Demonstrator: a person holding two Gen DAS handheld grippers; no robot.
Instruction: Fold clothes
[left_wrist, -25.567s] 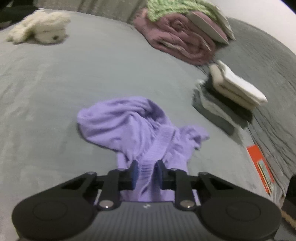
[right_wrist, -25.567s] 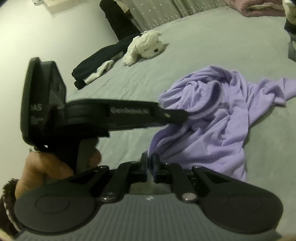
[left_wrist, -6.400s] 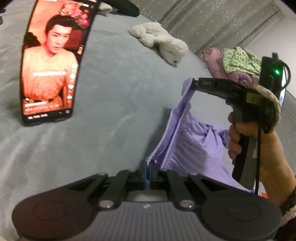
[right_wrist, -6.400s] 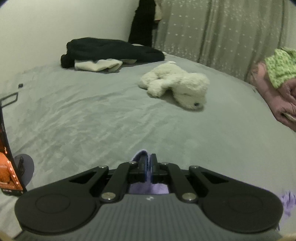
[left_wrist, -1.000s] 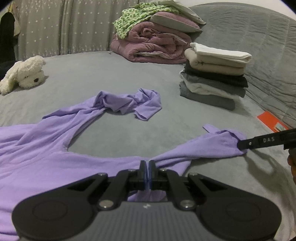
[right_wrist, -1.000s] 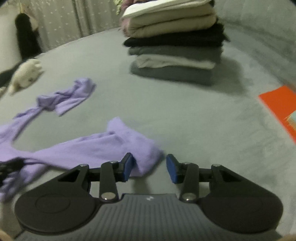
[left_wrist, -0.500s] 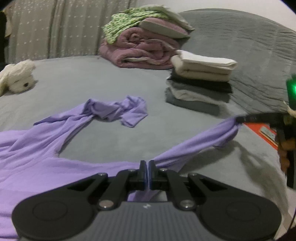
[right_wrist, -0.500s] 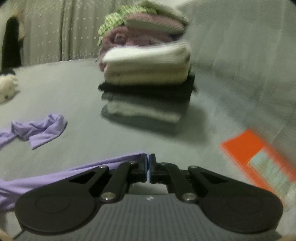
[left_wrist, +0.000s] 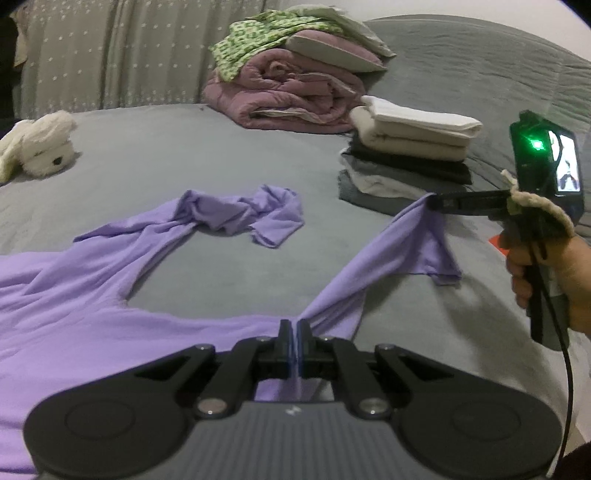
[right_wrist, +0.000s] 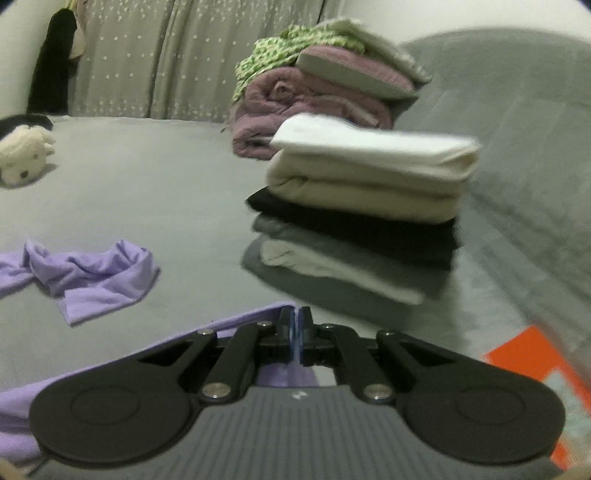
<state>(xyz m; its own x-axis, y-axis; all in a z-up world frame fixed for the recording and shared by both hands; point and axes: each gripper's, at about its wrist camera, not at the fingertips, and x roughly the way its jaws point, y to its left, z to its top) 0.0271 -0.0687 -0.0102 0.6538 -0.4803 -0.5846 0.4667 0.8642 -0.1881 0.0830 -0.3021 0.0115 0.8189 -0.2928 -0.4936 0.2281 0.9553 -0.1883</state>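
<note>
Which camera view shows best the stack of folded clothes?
The right wrist view: the stack of folded clothes fills its middle, though slightly blurred. The left wrist view shows it smaller, sharper, at the right.

A lilac long-sleeved top (left_wrist: 92, 306) of thin, soft fabric lies spread on a grey bed. Its body is flattened at the near left. One sleeve (left_wrist: 236, 212) runs away across the bed and ends in a crumpled, twisted bunch. The other sleeve (left_wrist: 391, 254) is lifted off the bed and pulled fairly taut toward the right, its cuff end raised and a loose flap of fabric hanging below it.
</note>
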